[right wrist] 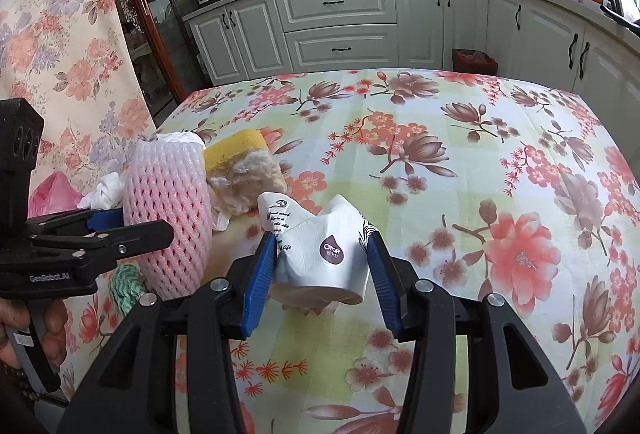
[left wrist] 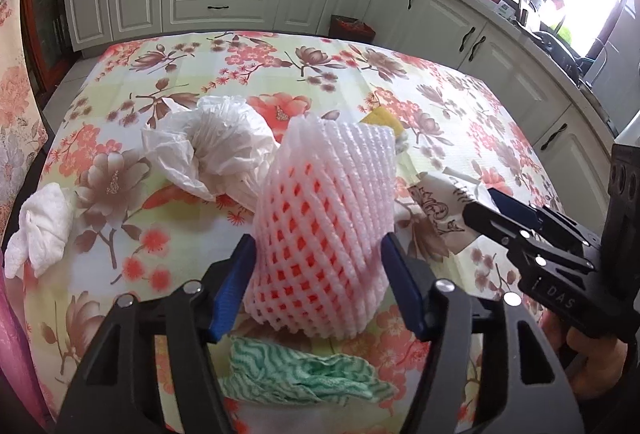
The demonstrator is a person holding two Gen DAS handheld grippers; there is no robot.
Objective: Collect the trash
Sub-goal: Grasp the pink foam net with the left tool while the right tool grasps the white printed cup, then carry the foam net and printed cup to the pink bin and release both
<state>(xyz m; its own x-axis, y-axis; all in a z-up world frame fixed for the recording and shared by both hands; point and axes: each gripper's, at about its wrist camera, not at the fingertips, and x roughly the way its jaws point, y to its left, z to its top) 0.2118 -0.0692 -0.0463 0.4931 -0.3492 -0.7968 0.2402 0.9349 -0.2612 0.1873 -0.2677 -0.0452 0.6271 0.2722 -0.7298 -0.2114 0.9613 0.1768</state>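
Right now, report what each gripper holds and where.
Left gripper: pink foam net, by its lower sides. Right gripper: crushed paper cup, by its sides.

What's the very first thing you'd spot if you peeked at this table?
The pink foam fruit net standing up in the middle, with the left gripper around it. Next to it, the right gripper squeezes a crumpled white paper cup, all on a bright flowery tablecloth.

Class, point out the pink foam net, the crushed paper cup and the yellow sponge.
pink foam net (left wrist: 324,234), left wrist view, middle of its mesh.
crushed paper cup (right wrist: 320,254), right wrist view, its printed side.
yellow sponge (right wrist: 236,150), right wrist view, its yellow top.
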